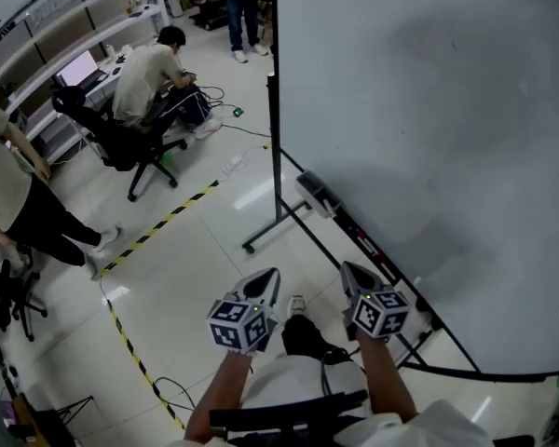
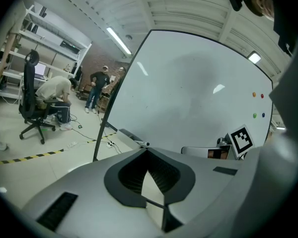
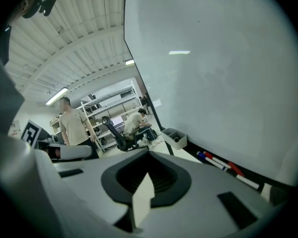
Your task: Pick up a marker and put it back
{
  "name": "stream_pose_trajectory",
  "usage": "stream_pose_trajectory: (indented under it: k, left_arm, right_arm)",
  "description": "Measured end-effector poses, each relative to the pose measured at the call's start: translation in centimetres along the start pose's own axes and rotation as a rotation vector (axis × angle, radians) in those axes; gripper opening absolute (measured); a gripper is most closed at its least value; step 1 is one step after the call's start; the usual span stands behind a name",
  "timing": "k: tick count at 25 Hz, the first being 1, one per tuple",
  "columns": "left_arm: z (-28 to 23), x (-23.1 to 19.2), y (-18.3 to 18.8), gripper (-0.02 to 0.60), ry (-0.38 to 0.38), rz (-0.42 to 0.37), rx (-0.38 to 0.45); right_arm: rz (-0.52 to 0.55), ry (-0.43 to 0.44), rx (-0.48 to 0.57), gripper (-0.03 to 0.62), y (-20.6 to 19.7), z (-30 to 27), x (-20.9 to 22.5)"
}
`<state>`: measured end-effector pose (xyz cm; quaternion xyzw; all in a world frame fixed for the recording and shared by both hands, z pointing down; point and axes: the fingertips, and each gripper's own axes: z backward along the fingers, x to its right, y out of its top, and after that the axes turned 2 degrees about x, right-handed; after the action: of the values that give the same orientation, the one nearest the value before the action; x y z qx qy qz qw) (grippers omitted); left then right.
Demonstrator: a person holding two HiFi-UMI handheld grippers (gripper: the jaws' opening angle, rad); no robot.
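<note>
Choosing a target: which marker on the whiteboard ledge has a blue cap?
The blue-capped marker lies leftmost in the right gripper view, nearest the grey box; the other markers show red.

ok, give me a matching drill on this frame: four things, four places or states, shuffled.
Things:
1. markers
2. grey box
3. tape
4. right gripper

Places or states:
a. shut, nothing between the jaws
b. lying on the ledge under the board
c. yellow and black stripes
d. fixed at the ledge's end

Pairs: 1-b; 2-d; 3-c; 4-a
</note>
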<state>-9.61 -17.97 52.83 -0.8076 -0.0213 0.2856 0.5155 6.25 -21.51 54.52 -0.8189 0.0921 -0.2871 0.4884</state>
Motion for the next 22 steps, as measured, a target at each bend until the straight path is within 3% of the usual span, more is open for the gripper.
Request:
stream_pose_trajectory:
  k: [15, 16, 18, 22]
  left_arm:
    - [-6.6, -1.7, 3.4, -0.003, -0.035, -0.028, -0.038]
    - [-7.0, -1.7, 3.6, -0.003, -0.038, -0.029, -0.039]
    - [-7.9, -1.7, 4.1, -0.003, -0.043, -0.035, -0.046]
    - [-9.9, -1.9, 4.8, -0.003, -0.051, -0.046, -0.060]
  right_arm:
    - [0.018, -0.076, -0.018, 0.021, 3.5, -5.4, 3.8]
    - [0.022, -0.087, -0.027, 0.049, 3.7, -5.8, 4.2]
    - [0.024, -0.101, -0.044, 0.165, 3.9, -6.8, 4.9]
    - [0.036, -0.116, -0.075, 0.212, 4.1, -9.3, 6.1]
